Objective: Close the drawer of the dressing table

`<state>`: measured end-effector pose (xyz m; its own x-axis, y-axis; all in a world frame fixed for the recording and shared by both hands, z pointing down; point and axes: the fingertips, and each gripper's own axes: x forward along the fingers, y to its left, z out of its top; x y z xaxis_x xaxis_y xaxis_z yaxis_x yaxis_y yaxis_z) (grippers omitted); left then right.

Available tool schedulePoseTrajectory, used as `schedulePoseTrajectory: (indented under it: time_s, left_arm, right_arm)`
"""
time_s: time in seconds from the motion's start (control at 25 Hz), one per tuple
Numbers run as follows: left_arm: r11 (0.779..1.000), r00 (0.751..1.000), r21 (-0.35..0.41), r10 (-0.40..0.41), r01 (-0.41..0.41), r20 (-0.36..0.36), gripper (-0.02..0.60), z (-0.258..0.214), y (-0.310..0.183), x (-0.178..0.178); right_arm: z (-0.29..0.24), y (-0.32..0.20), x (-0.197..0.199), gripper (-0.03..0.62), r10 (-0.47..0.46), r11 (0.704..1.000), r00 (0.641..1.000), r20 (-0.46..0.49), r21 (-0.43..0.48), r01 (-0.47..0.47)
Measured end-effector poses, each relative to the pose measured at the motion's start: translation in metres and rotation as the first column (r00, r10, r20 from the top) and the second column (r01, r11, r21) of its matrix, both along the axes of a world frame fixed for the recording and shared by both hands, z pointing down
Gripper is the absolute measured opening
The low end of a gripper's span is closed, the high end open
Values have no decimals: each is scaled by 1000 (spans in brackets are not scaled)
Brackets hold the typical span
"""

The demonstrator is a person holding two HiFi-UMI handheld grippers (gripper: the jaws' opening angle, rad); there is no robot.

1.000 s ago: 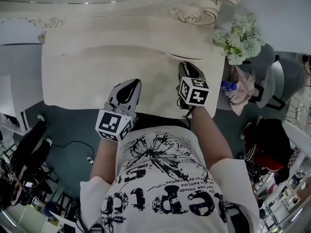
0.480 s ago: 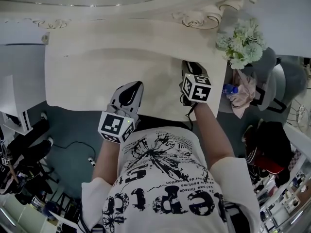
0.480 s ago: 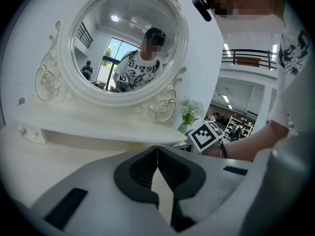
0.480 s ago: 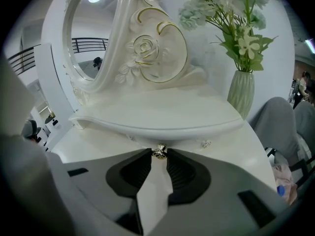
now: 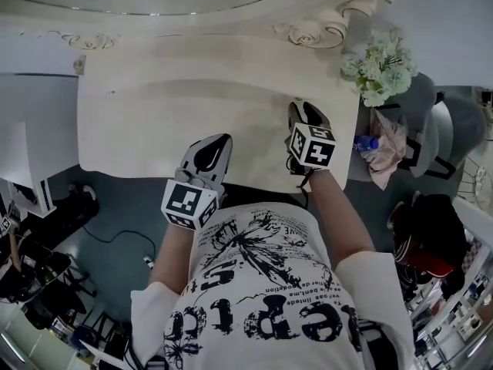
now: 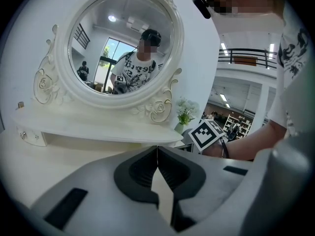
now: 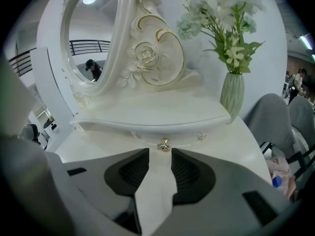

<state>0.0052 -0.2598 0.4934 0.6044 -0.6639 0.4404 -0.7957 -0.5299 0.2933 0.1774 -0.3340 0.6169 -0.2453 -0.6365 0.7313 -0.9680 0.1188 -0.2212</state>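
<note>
**Head view:** both tools rest over the pale worktop (image 5: 154, 129) of the dressing table. The left tool (image 5: 215, 140) is near the front edge. The right tool (image 5: 301, 109) reaches further in, toward the raised shelf (image 5: 231, 52). That shelf overhangs the drawer, so its front cannot be seen from above.

**Left gripper view:** the left tool (image 6: 157, 150) has its jaws together with nothing between them. It points at the oval mirror (image 6: 120, 43) and plays no part here.

**Right gripper view:** the right tool (image 7: 160, 154) has its jaws apart and opening. The small gold knob (image 7: 163, 144) sits just beyond the tips, with no pad pressing on it. The drawer (image 7: 179, 139) lies under the shelf and looks pushed in.

The release looks like the step in hand. Back straight off with the jaws wide, so neither pad catches the knob and drags the drawer out. The seam round the drawer front is too faint to confirm it sits flush. A vase of flowers (image 7: 231, 95) stands near on the right.
</note>
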Motion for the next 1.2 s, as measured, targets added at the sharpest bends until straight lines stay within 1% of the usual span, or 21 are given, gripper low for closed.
schedulePoseTrajectory:
  time_s: [0.12, 0.16, 0.2, 0.28, 0.44, 0.56, 0.72, 0.92, 1.04, 1.2]
  left_arm:
    - [1000, 1000, 15, 12, -12, -4, 20, -6, 4, 4]
    - [1000, 1000, 20, 16, -16, -5, 20, -8, 5, 5]
    - [999, 1000, 27, 20, -20, -7, 20, -10, 5, 7]
    - [999, 1000, 42, 29, -29, -10, 20, -16, 7, 11]
    - [996, 999, 80, 45, -43, -17, 19, -30, 10, 16]
    - [993, 999, 109, 46, -43, -25, 20, -43, 11, 19]
    - [987, 998, 154, 53, -45, -44, 20, -66, 13, 27]
    - [969, 997, 241, 73, -62, -37, 20, -100, 8, 30]
    - [960, 998, 276, 61, -50, -33, 20, -114, 0, 25]
    - [954, 999, 300, 43, -32, -30, 20, -125, -8, 19]
  right_arm:
    - [-18, 12, -3, 135, -19, 999, 1000, 18, 29, 18]
    - [-25, 16, -5, 119, -25, 999, 999, 27, 43, 23]
    - [-32, 19, -6, 89, -30, 998, 999, 32, 60, 28]
    - [-48, 26, -7, 43, -46, 993, 998, 31, 106, 42]
    - [-86, 38, -8, 26, -81, 972, 997, 10, 222, 76]
    - [-118, 46, -8, 18, -105, 942, 994, -1, 320, 100]
    - [-160, 58, -8, 17, -140, 901, 989, 46, 420, 108]
    - [-207, 70, -8, 17, -179, 832, 982, 68, 543, 114]
    - [-224, 75, -10, 17, -204, 794, 978, 39, 591, 143]
    - [-237, 79, -10, 17, -214, 767, 976, 29, 623, 150]
